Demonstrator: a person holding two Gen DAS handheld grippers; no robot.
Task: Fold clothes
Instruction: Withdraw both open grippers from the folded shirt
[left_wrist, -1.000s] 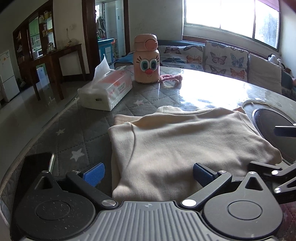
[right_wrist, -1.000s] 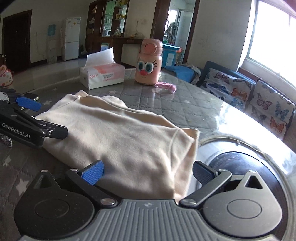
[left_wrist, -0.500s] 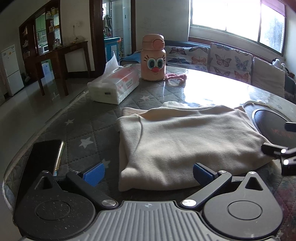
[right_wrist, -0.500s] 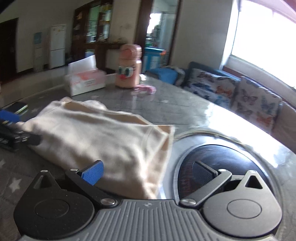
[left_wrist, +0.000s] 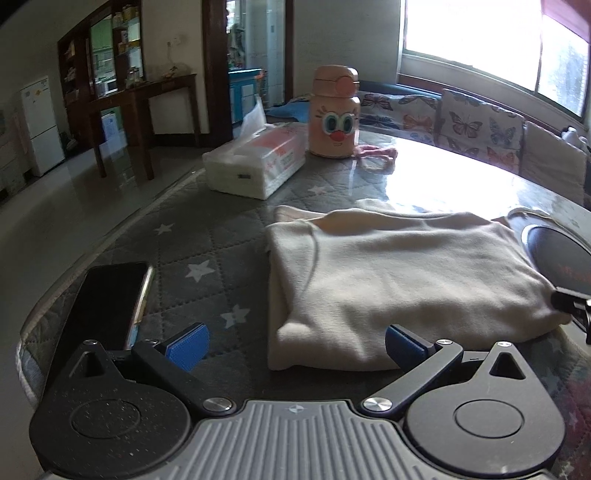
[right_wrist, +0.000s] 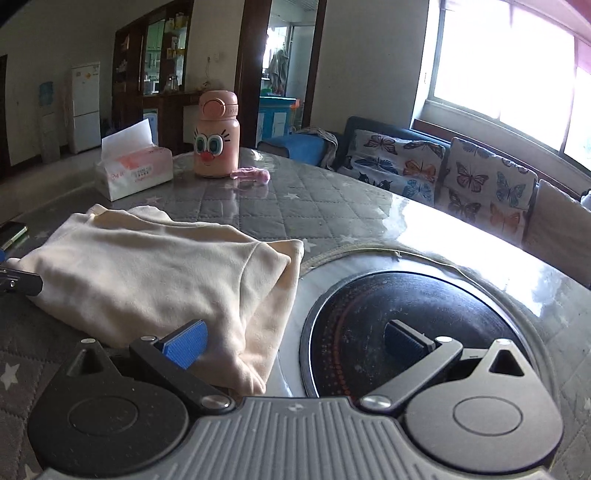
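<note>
Folded cream garment (left_wrist: 399, 273) just ahead of left tool (left_wrist: 295, 341), right tool (right_wrist: 295, 341), both wide open, empty

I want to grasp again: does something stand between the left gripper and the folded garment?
Nothing visible does. The left gripper is open, and the cream garment lies directly ahead. The phone lies off to the side.

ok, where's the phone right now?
The phone lies flat at the table's near left edge in the left wrist view, left of the folded cream garment and just ahead of the open left gripper.
</note>
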